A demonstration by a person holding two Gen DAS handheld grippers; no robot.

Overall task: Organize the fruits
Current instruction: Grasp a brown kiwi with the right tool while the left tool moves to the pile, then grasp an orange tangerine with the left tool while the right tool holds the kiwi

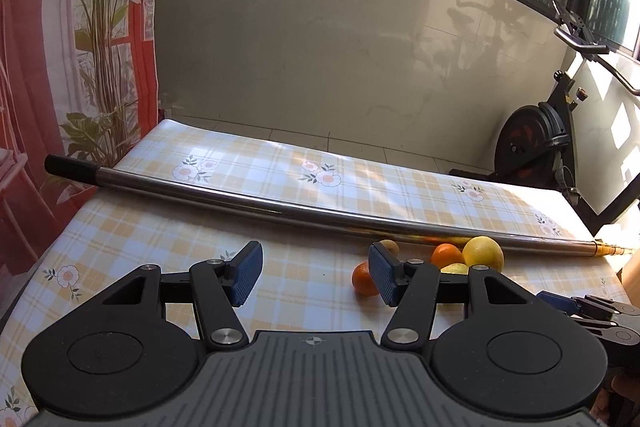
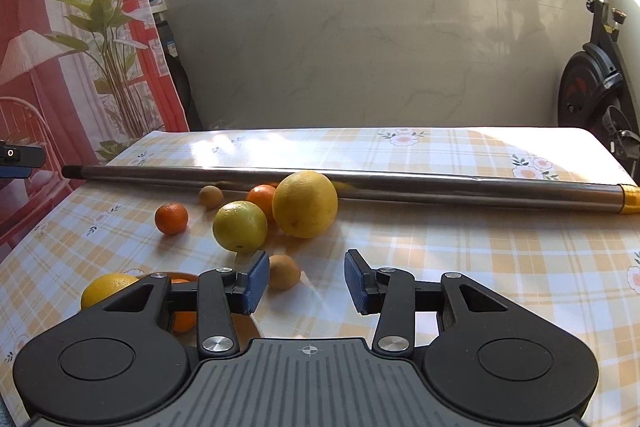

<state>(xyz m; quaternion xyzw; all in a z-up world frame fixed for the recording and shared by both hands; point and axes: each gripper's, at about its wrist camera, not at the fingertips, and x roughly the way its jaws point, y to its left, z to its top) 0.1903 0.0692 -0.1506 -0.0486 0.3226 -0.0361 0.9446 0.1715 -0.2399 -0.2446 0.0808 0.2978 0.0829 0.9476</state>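
Barely started: both tongs spread and empty, left tongs over bare cloth, right tongs with small brown fruit just ahead beside its left pad, loose pile ahead-left against long axis of metal pole lying crosswise, two more fruits near-left, maybe gathered.

1. Tablecloth – glossy, smooth checked plastic sheet that catches sunlight.
2. Pole – polished metal with a matt black end.
3. Large yellow fruit – finely dimpled, slightly shiny rind.
4. Gripper pads – ribbed blue rubber on matt black plastic.
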